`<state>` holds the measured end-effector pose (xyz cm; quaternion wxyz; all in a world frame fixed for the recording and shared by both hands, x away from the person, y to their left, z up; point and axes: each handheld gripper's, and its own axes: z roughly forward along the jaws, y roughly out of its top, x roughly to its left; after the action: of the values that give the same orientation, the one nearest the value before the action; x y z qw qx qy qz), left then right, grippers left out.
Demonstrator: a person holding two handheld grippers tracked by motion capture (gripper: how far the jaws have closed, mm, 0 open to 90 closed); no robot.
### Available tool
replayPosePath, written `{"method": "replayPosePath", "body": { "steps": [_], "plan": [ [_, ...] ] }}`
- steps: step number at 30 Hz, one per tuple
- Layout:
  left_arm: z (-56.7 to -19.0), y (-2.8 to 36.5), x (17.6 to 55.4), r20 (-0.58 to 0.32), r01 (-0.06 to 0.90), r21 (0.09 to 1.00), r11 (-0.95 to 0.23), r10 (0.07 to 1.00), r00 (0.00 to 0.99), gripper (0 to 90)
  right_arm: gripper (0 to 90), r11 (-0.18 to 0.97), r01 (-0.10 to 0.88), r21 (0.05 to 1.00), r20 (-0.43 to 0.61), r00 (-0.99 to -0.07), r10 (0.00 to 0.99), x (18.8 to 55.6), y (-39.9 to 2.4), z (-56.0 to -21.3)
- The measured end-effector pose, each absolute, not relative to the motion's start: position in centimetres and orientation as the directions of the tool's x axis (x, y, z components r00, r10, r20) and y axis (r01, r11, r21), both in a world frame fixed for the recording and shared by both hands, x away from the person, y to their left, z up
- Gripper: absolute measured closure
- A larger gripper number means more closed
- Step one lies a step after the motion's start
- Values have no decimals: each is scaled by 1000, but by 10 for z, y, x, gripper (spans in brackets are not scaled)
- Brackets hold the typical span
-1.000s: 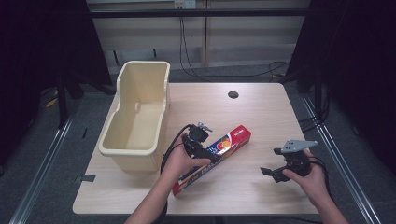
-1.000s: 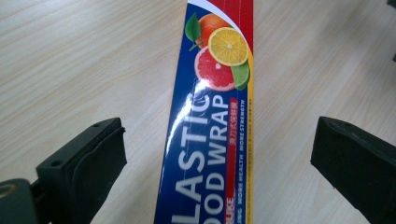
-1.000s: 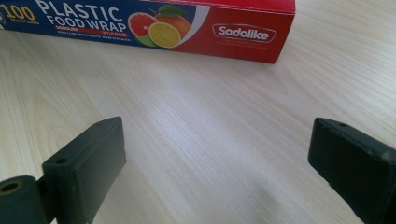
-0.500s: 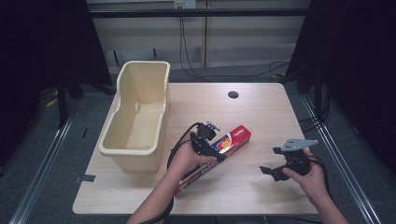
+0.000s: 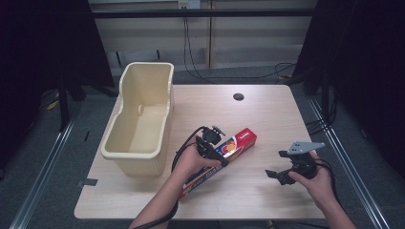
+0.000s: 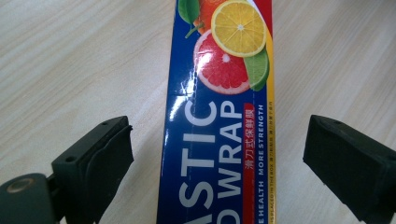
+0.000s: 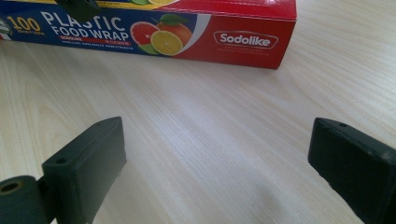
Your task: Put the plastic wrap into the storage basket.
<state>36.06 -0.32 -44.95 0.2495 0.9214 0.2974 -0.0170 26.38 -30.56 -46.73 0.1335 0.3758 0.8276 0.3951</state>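
Wooden table point(image 5: 267, 119) | plastic wrap box point(image 6: 219, 116) lying flat | left gripper point(image 6: 217, 163) straddling it, jaws just been closing, gaps remain | right gripper point(image 7: 215, 168) beside box, wide, empty

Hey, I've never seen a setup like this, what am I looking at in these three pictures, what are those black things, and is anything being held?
A person sits at a wooden table and holds a hand tool with two black jaws in each hand. The high view looks down from above. The other two pictures come from small cameras riding on each tool, looking along its jaws. On the table lie a cream plastic tub and a long plastic wrap box. The left gripper sits over the box, a jaw on either side; the jaws have just been closing, but gaps remain, so nothing is gripped yet. The right gripper is open over bare wood, holding nothing.
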Motion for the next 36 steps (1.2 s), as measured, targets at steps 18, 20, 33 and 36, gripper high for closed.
{"method": "replayPosePath", "body": {
  "steps": [18,20,33,36],
  "plan": [
    [-455,3,362,-181,579,399,-711,558,810,230,43,416,504,757,78,-702,708,270,-300,-467],
    [-456,2,361,-174,580,399,-710,562,809,232,43,417,502,758,79,-704,706,270,-300,-467],
    [-458,-13,364,-163,592,304,-747,571,804,358,43,412,514,753,75,-688,722,261,-307,-467],
    [-456,-16,363,-143,586,289,-757,571,808,382,43,411,512,754,74,-688,722,261,-307,-467]
  ]
}}
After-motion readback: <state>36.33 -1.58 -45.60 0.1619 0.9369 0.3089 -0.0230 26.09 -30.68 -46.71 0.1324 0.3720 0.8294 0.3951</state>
